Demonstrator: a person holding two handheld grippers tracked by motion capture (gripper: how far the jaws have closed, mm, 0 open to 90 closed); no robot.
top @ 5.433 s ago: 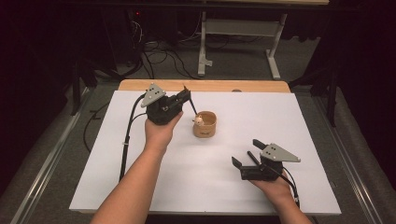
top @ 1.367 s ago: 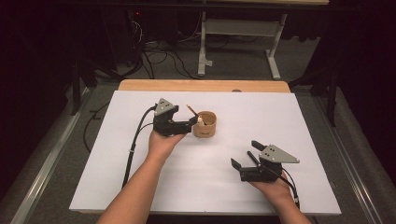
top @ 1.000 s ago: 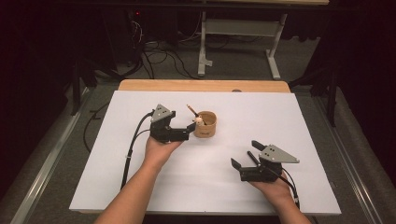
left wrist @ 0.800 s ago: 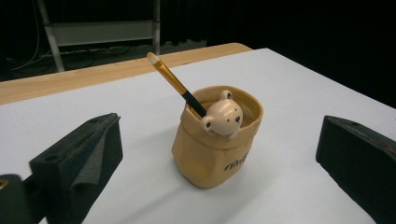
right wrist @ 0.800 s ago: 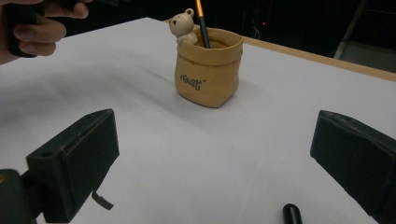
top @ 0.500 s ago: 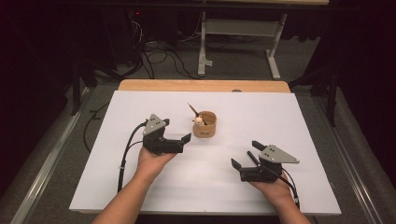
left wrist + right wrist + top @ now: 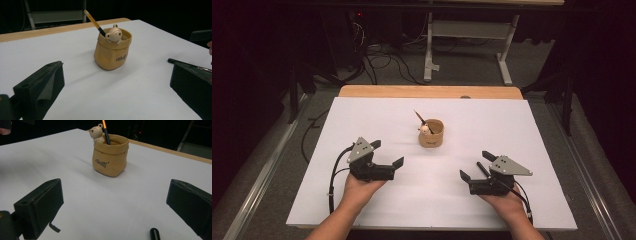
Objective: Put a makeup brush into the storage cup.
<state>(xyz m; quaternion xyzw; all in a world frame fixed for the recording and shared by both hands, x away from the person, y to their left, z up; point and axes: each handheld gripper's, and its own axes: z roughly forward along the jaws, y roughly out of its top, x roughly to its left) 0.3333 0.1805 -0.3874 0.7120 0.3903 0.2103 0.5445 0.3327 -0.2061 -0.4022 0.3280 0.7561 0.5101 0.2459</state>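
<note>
A tan pouch-shaped holder (image 7: 431, 135) with a small bear figure (image 7: 113, 33) on its rim stands at the middle of the white table (image 7: 522, 130). A yellow-and-black pencil (image 7: 419, 117) leans in it. My left gripper (image 7: 387, 153) rests low at the near left, well apart from the holder (image 7: 113, 51). Its jaws have just been opening, they stand wide, and nothing is between them. My right gripper (image 7: 476, 166) sits open at the near right, facing the holder (image 7: 109, 160). A black pen (image 7: 482, 170) lies on the table between its jaws, untouched.
A wooden strip (image 7: 432, 91) runs along the table's far edge. Beyond it are floor cables (image 7: 382, 60) and a metal frame (image 7: 467, 30). White surface stretches between both grippers and around the holder.
My left gripper has drawn back from the holder toward the near left and sunk a little. The pencil stays in the holder. The right gripper has not moved.
</note>
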